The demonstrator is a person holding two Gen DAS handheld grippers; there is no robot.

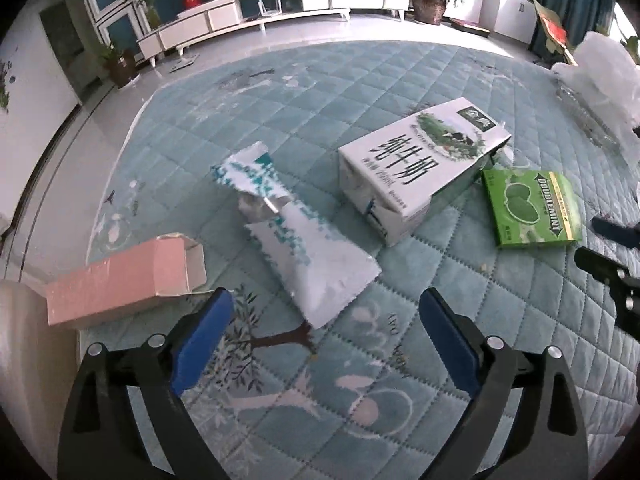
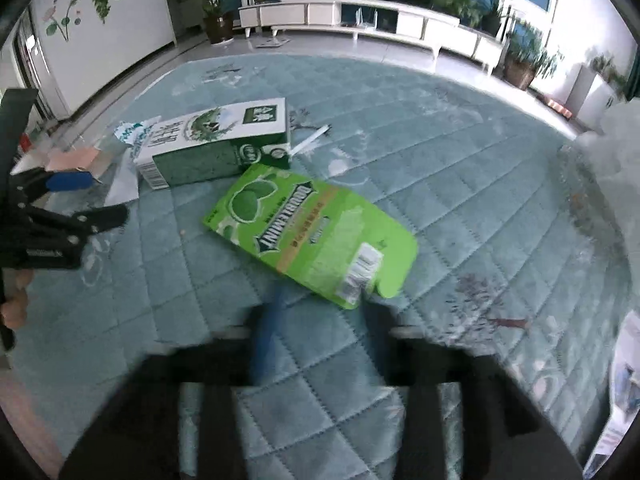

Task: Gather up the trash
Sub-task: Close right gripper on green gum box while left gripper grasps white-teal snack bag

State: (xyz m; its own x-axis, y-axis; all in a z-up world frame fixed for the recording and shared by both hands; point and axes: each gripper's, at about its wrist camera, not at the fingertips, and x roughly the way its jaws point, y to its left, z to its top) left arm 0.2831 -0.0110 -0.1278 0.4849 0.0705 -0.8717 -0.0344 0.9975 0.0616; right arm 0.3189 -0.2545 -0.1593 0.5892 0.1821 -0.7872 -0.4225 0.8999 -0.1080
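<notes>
Trash lies on a quilted teal mat point(image 1: 360, 80). My left gripper point(image 1: 326, 308) is open and empty, its blue pads just short of a crumpled white-and-teal wrapper point(image 1: 304, 240). A pink carton point(image 1: 120, 280) lies to its left, a white milk carton point(image 1: 416, 168) beyond, and a green Doublemint box point(image 1: 528, 208) to the right. In the right wrist view my right gripper point(image 2: 320, 320) is blurred and open, close behind the near edge of the Doublemint box point(image 2: 312, 232). The milk carton point(image 2: 216, 140) lies behind the box. The left gripper point(image 2: 72, 200) shows at the left.
A clear plastic bag point(image 1: 600, 80) sits at the mat's far right edge; it also shows in the right wrist view point(image 2: 616, 152). A straw point(image 2: 310, 141) lies by the milk carton. White low cabinets point(image 1: 280, 8) and potted plants point(image 1: 430, 0) line the far floor.
</notes>
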